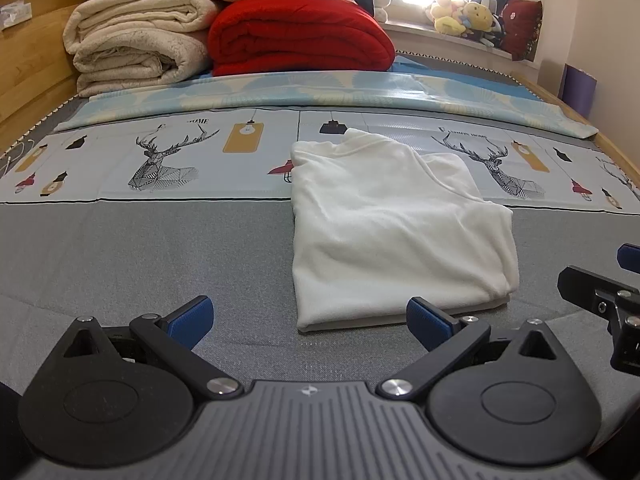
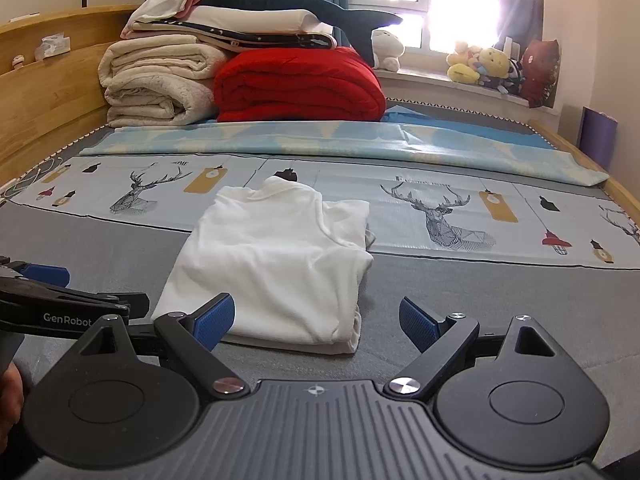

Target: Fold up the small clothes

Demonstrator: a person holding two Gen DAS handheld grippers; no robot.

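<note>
A small white garment (image 1: 396, 228) lies folded into a rough rectangle on the grey bed cover, its collar end toward the printed sheet. The same garment (image 2: 276, 264) fills the middle of the right wrist view. My left gripper (image 1: 310, 320) is open just short of the garment's near edge, with nothing between its blue pads. Open too is my right gripper (image 2: 316, 324), whose left pad overlaps the garment's near corner in the view while the jaws hold nothing. The right gripper's body (image 1: 608, 304) shows at the right edge, and the left gripper's body (image 2: 60, 304) at the left edge.
A deer-print sheet (image 1: 168, 160) and a pale blue cover (image 1: 320, 88) lie beyond the garment. Folded cream blankets (image 1: 136, 44) and a red quilt (image 1: 300, 36) are stacked at the headboard. Plush toys (image 2: 492, 64) line the window sill. A wooden bed frame (image 2: 48, 92) runs along the left.
</note>
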